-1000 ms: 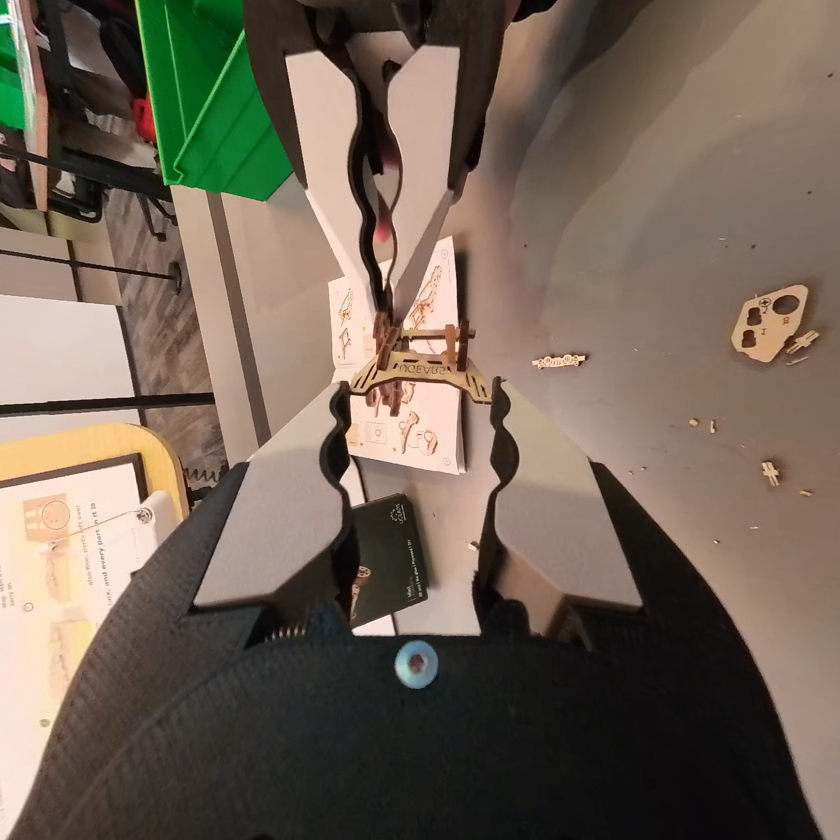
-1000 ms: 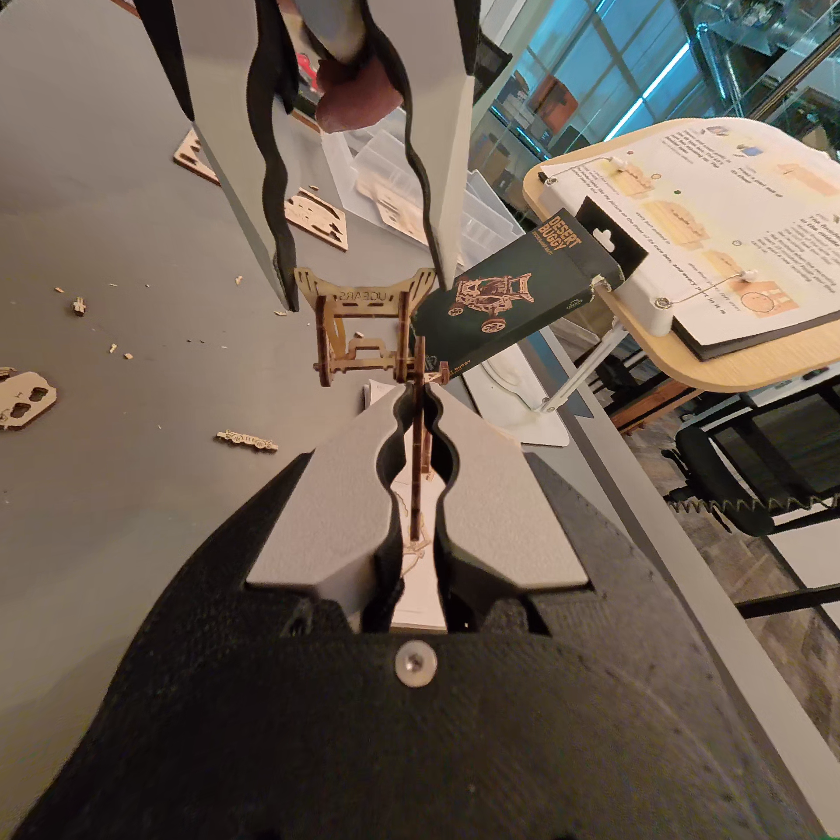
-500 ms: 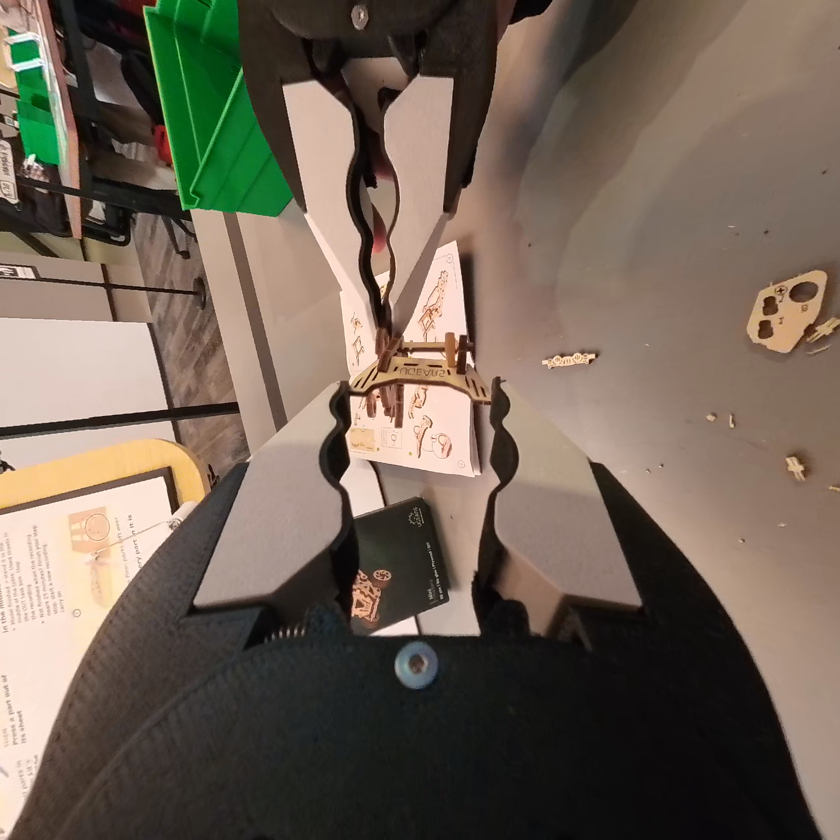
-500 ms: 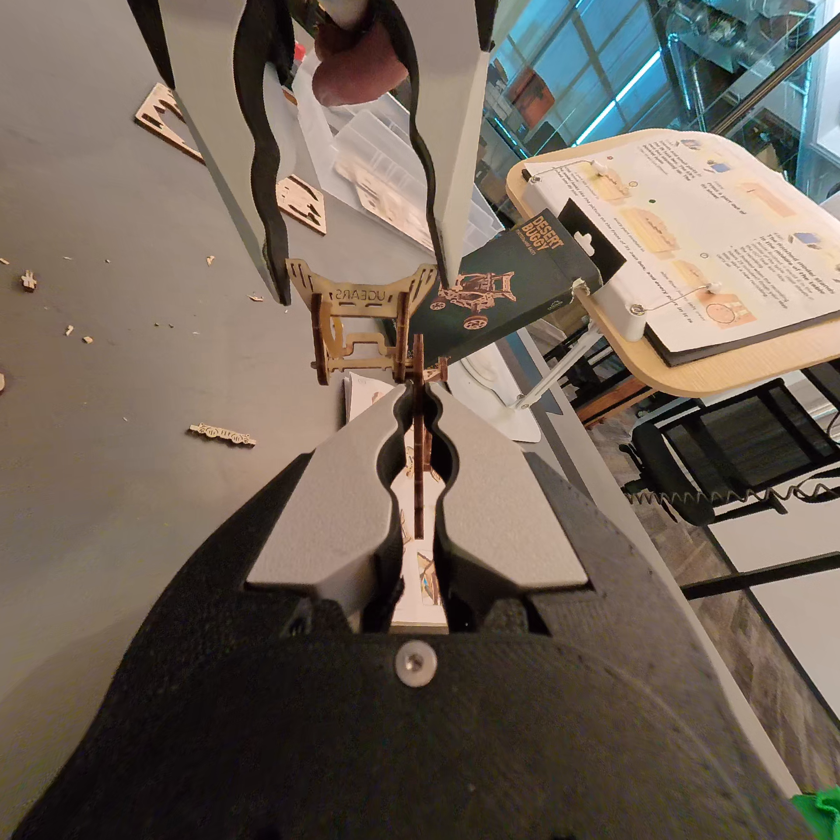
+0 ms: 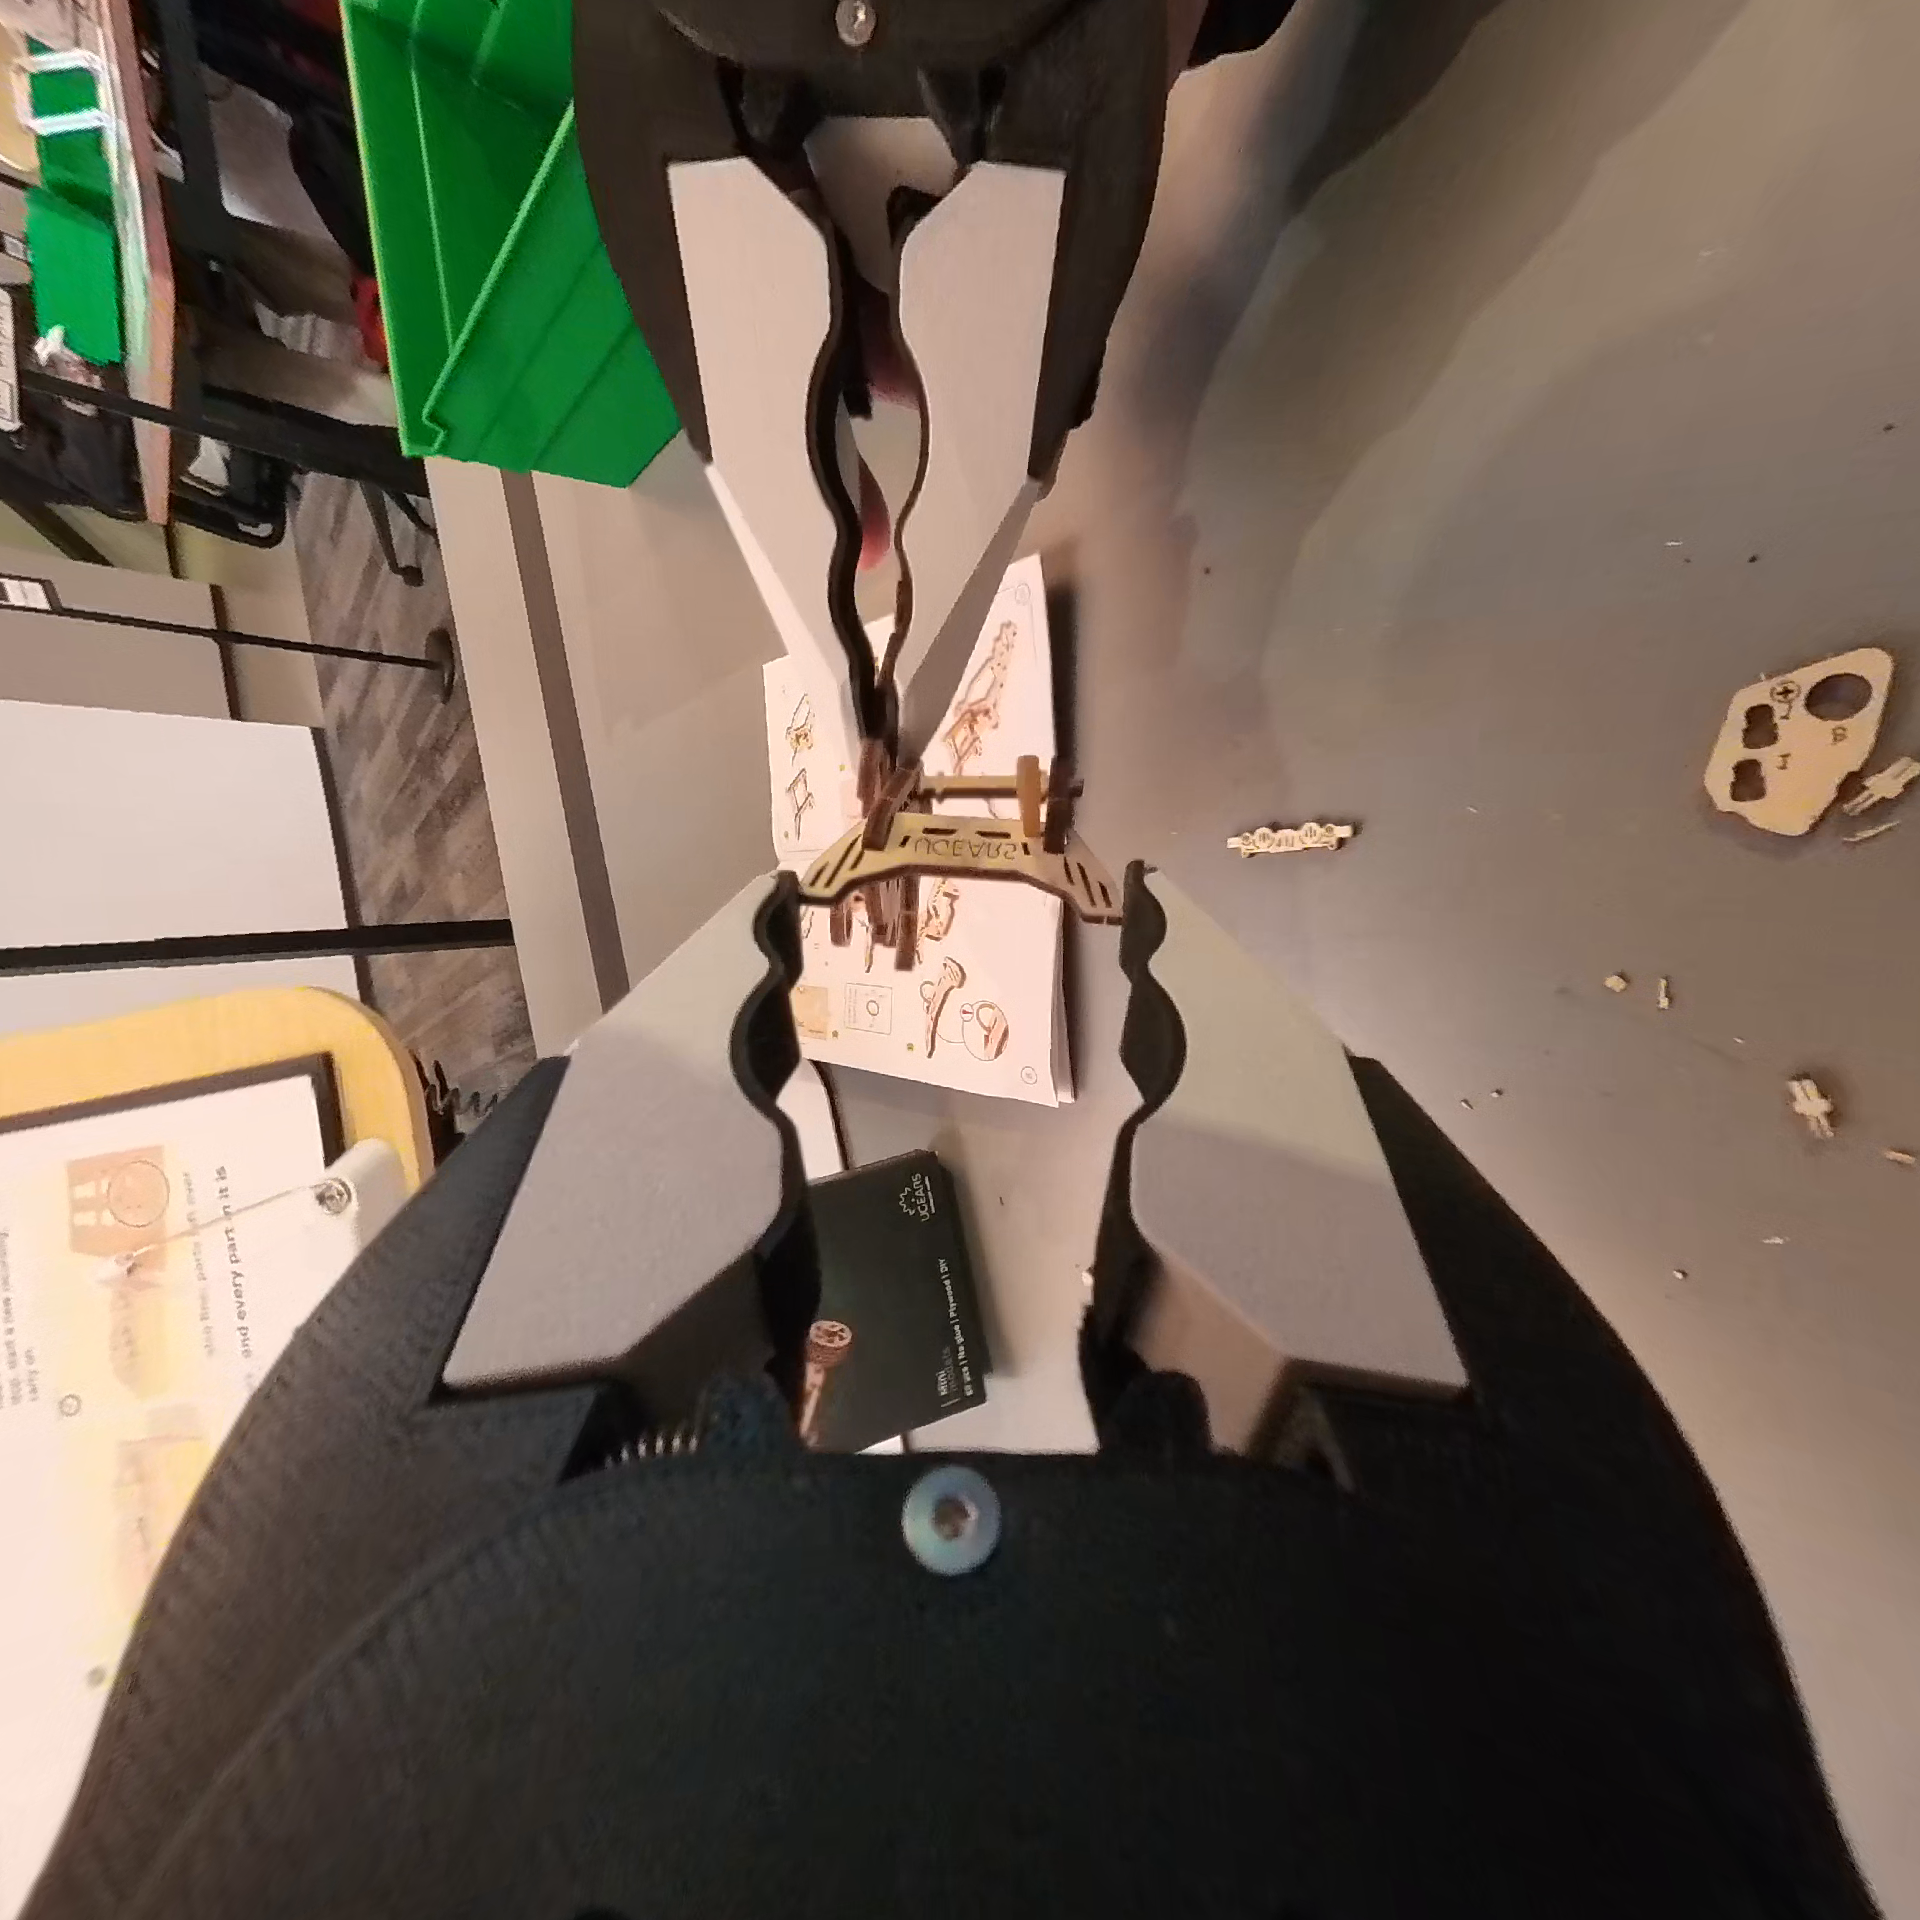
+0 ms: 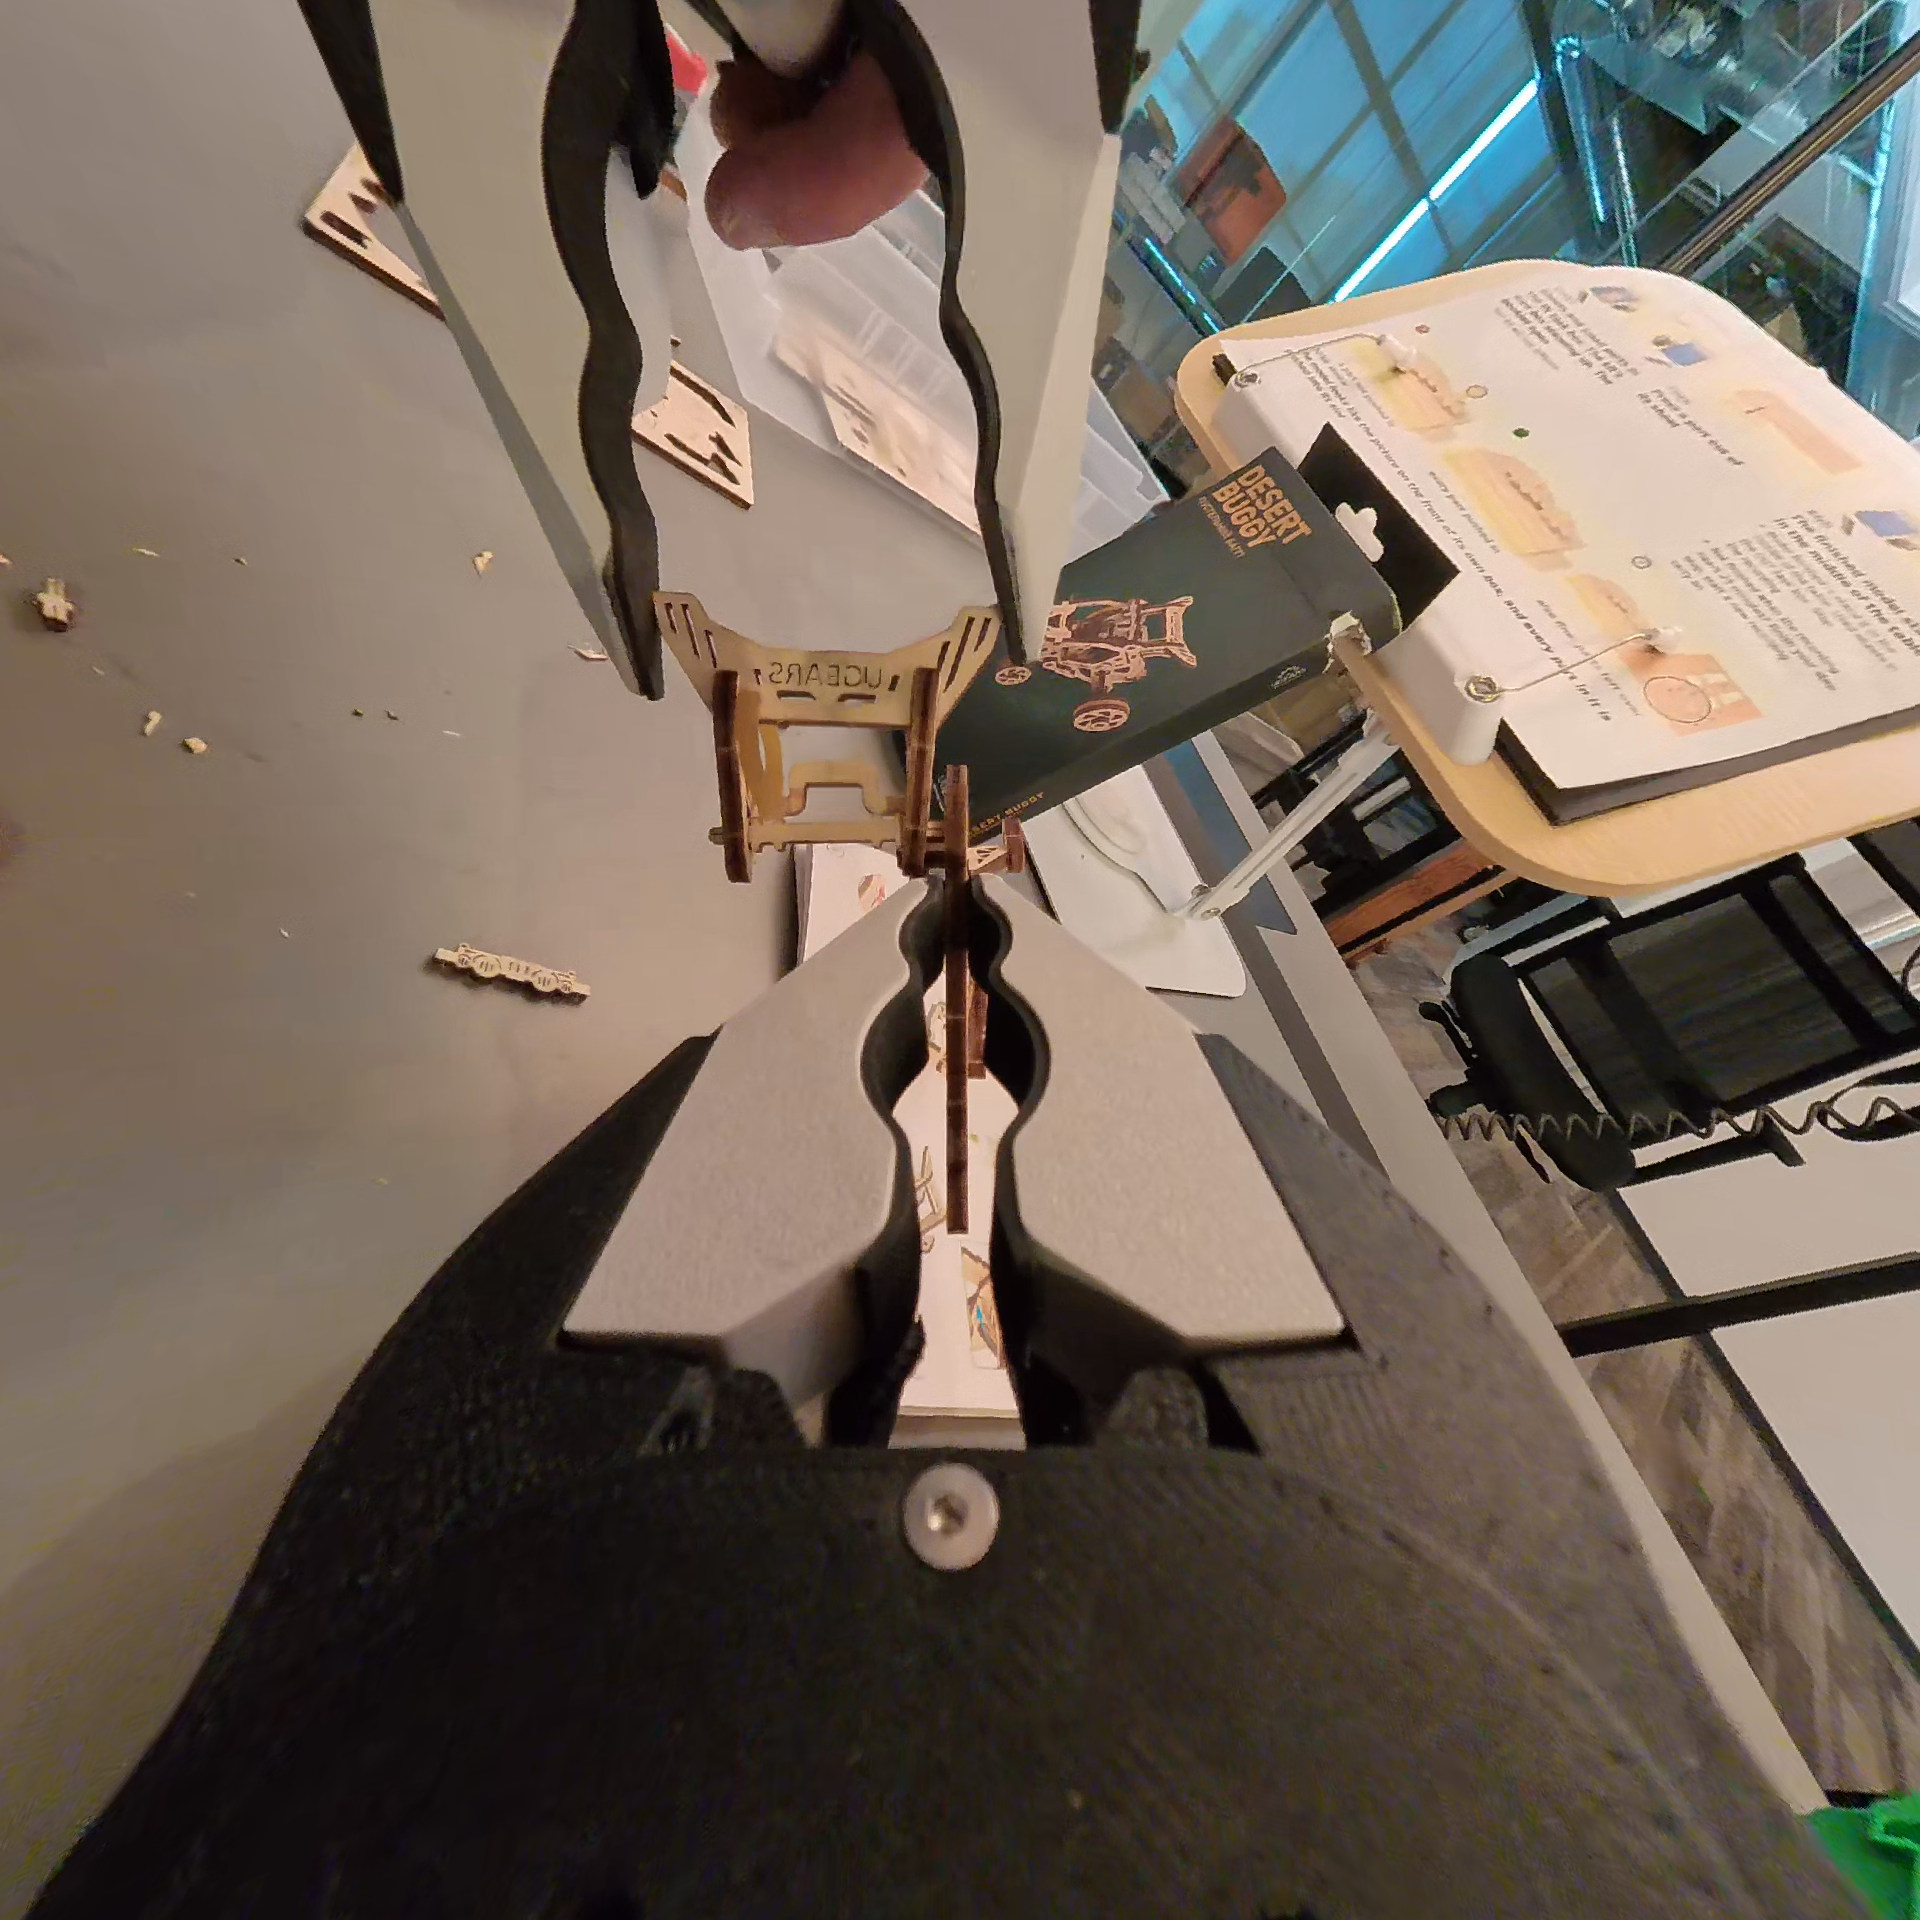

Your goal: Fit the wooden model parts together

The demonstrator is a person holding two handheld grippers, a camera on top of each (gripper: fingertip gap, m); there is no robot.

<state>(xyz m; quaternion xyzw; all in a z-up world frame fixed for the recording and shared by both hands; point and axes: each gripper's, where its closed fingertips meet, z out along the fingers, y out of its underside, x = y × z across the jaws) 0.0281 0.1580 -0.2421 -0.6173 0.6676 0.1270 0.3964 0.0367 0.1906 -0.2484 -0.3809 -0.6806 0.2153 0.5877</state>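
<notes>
A small wooden model frame [image 5: 961, 868] hangs in the air over the grey table [image 5: 1455, 520]. My left gripper [image 5: 958, 888] is shut on it, with its fingertips [image 5: 779, 904] on the two ends of the wide top plate. My right gripper [image 6: 956, 894] is shut on a thin flat wooden part [image 6: 956, 1049], seen edge-on. It holds that part against one side of the frame [image 6: 821, 748], at the axle end. In the left wrist view the right gripper [image 5: 883, 727] comes in from the top. In the right wrist view the left gripper [image 6: 826, 649] comes in from the top.
An instruction booklet [image 5: 935, 997] and a dark box [image 5: 894, 1299] lie below the model near the table's edge. A loose wooden strip [image 5: 1288, 836], a punched offcut [image 5: 1787, 748] and crumbs lie on the table. There is a green bin [image 5: 499, 260], cut sheets [image 6: 696, 436] and a clipboard stand [image 6: 1610, 540]. Some 4 cm of space lies between my two pairs of fingers. About 12 cm separates my left fingertips from the punched offcut [image 5: 1787, 748].
Both grippers keep their holds and stay joined at the model. The pair has drifted slightly over the table, so the booklet and box sit a little differently in view.
</notes>
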